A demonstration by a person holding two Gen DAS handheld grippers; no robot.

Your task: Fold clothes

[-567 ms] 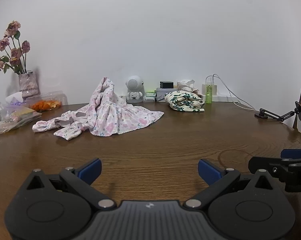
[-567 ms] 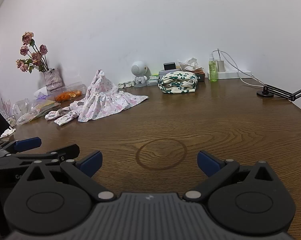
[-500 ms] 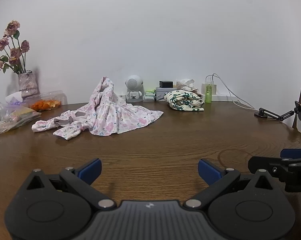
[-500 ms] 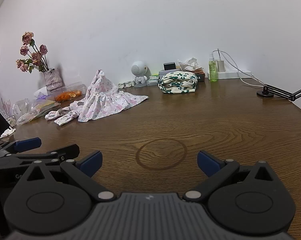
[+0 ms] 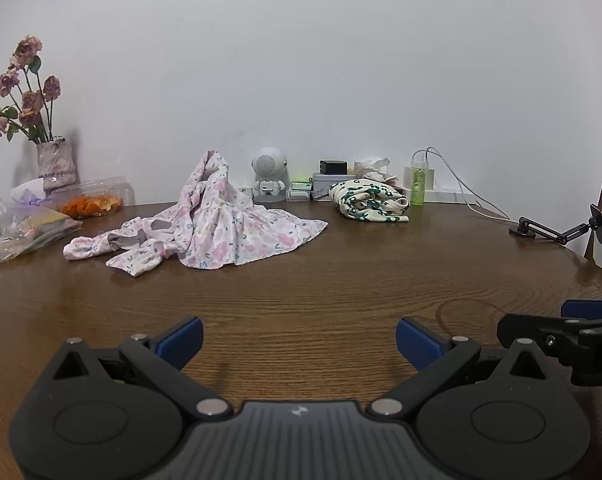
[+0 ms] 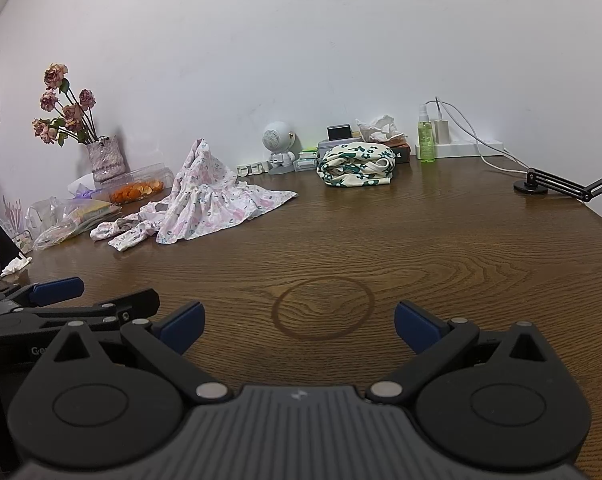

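My left gripper (image 5: 299,338) has its blue fingers spread wide over bare wooden table (image 5: 341,280), gripping nothing. My right gripper (image 6: 297,322) is likewise spread apart and empty, just to its right. Far off to the left lies the crumpled pink floral garment (image 5: 217,224), peaked against the wall. Right of it, beyond a small white robot figure (image 5: 269,176), sits a bundled green-flowered cloth (image 5: 367,200).

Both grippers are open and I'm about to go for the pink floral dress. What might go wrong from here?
1. The pink floral dress lies crumpled, peak propped at the wall; a pinch may catch several layers.
2. Its sleeve ends beside the plastic bags, which could snag.
3. Dragging it may bump the robot figurine behind it.
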